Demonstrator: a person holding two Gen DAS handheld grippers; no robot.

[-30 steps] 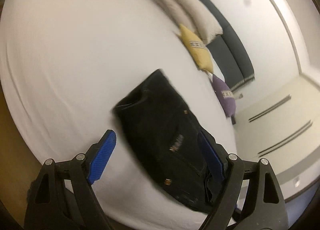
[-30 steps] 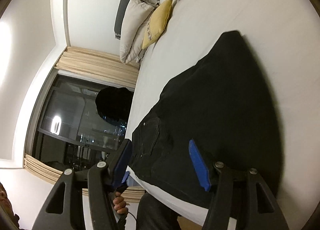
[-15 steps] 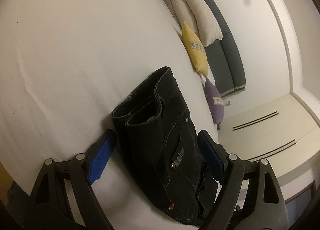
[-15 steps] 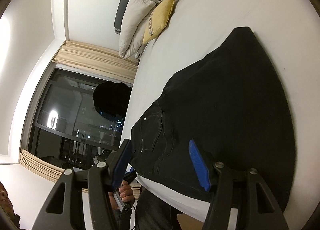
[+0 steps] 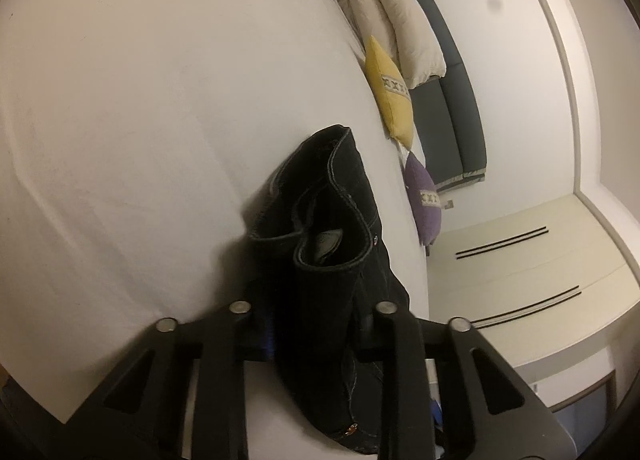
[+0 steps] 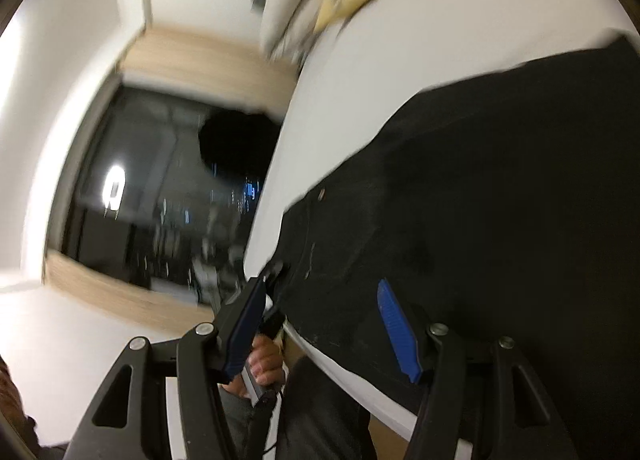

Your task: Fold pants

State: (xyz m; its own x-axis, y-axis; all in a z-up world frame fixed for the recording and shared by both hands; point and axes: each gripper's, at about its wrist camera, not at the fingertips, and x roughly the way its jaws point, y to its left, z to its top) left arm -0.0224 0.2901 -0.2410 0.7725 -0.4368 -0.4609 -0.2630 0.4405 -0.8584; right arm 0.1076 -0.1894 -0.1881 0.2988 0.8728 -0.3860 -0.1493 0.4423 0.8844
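Note:
Black pants [image 5: 320, 244] lie folded on a white bed [image 5: 140, 99]. In the left wrist view my left gripper [image 5: 312, 336] is shut on the pants' near edge, and the cloth bunches up between the fingers with the leg hems standing open above. In the right wrist view the pants [image 6: 500, 187] spread wide over the bed. My right gripper [image 6: 324, 324] is open at their near edge; one blue pad [image 6: 396, 324] lies over the black cloth, the other [image 6: 244, 324] hangs off the bed edge.
A yellow cushion [image 5: 390, 91], a purple cushion [image 5: 422, 195] and beige pillows [image 5: 392, 15] line the dark headboard [image 5: 448, 99]. A dark window [image 6: 160, 187] faces the bed side. The person's hand [image 6: 266, 364] holding the left gripper shows below the bed edge.
My left gripper has moved in and closed on the pants' near edge, lifting the cloth. My right gripper has shifted closer over the pants, staying open; its view is blurred by motion.

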